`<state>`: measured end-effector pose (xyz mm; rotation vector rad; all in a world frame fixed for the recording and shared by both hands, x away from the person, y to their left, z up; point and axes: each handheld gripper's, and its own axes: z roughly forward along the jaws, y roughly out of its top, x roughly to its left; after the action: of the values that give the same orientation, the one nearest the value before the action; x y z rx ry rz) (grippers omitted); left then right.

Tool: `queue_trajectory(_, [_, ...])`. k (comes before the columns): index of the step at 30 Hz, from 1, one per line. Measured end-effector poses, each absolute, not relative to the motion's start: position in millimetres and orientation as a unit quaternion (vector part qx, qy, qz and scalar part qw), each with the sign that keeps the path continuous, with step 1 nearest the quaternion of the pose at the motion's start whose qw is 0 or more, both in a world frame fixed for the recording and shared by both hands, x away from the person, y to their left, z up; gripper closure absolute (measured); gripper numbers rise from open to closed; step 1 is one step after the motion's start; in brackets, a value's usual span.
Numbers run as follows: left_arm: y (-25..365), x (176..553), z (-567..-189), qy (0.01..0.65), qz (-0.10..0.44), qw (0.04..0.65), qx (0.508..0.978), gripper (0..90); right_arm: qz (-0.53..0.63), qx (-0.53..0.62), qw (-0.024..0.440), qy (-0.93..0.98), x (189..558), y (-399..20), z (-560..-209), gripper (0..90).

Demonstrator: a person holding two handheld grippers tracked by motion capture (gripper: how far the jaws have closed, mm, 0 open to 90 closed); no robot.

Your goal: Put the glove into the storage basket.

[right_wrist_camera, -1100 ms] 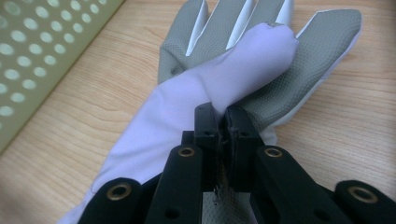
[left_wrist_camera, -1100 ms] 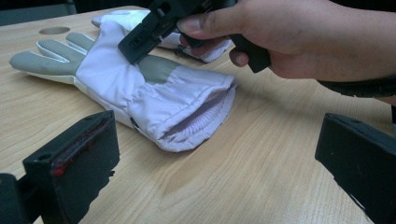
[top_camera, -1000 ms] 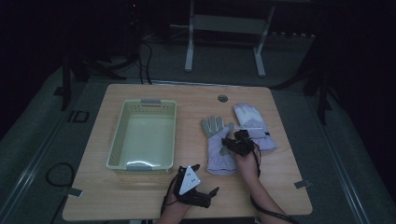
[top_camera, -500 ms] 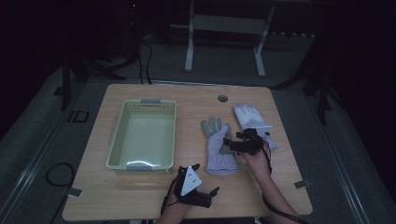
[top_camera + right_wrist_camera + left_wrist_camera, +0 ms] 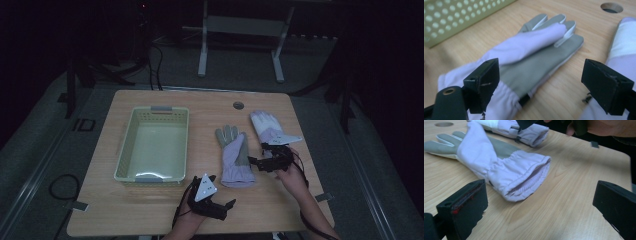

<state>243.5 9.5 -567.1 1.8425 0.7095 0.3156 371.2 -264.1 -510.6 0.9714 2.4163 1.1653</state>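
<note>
Hovering just beside the near glove (image 5: 236, 159), your right gripper (image 5: 258, 162) has just been opening — jaws wide, nothing between them. That glove lies flat between basket (image 5: 152, 144) and second glove (image 5: 267, 127). Left gripper (image 5: 225, 206) — wide, empty.

The high view looks down from above the person's side of the wooden table (image 5: 150, 210) and faces forward, far enough back to show the whole top and the dark floor behind it. The left gripper view sits low and very near the table, looking at the open cuff of the lilac glove (image 5: 506, 170). The right gripper view is also low and close, looking along that same glove (image 5: 534, 60) toward the green basket (image 5: 461, 17). All three views share this glove (image 5: 236, 159).
</note>
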Motion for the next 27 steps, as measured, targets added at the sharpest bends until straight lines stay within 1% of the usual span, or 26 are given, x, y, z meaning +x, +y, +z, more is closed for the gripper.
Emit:
queue_trajectory(3, [9,246,-560,0.298,0.128,0.537,0.778,0.0,0.395,0.342,0.140,0.841,371,-270,-507,14.5])
queue_trajectory(4, [9,249,-553,0.294,0.132,0.532,0.783,0.0,0.388,0.351,0.135,0.842,371,-277,-504,13.7])
queue_trajectory(6, [8,253,-547,0.296,0.135,0.524,0.787,0.1,0.391,0.355,0.131,0.839,372,-281,-503,12.0])
queue_trajectory(9, [8,258,-542,0.297,0.131,0.527,0.785,0.1,0.396,0.362,0.129,0.834,372,-285,-501,11.9])
queue_trajectory(10, [6,265,-537,0.300,0.133,0.518,0.790,0.1,0.404,0.359,0.126,0.832,373,-287,-500,11.8])
queue_trajectory(11, [5,269,-534,0.301,0.130,0.515,0.792,0.1,0.402,0.359,0.125,0.833,373,-287,-500,11.9])
queue_trajectory(13, [2,276,-528,0.306,0.132,0.506,0.795,0.1,0.408,0.357,0.122,0.831,374,-287,-500,15.8])
queue_trajectory(15, [1,278,-526,0.307,0.134,0.505,0.796,0.1,0.408,0.357,0.125,0.831,374,-287,-500,16.0])
queue_trajectory(16, [-1,286,-519,0.309,0.138,0.500,0.797,0.1,0.410,0.354,0.133,0.830,375,-285,-499,21.3])
queue_trajectory(19, [-5,296,-510,0.312,0.134,0.505,0.794,0.1,0.411,0.352,0.139,0.830,378,-283,-498,24.1])
queue_trajectory(20, [-6,298,-508,0.308,0.129,0.509,0.793,0.0,0.413,0.354,0.144,0.827,379,-283,-498,26.8])
queue_trajectory(22, [-8,296,-505,0.302,0.136,0.515,0.790,0.1,0.410,0.360,0.155,0.824,383,-287,-498,36.6])
queue_trajectory(25, [-9,293,-506,0.297,0.138,0.518,0.790,0.1,0.395,0.375,0.181,0.819,392,-297,-497,43.5])
queue_trajectory(27, [-9,293,-506,0.295,0.137,0.519,0.791,0.1,0.389,0.386,0.187,0.815,397,-303,-497,44.0])
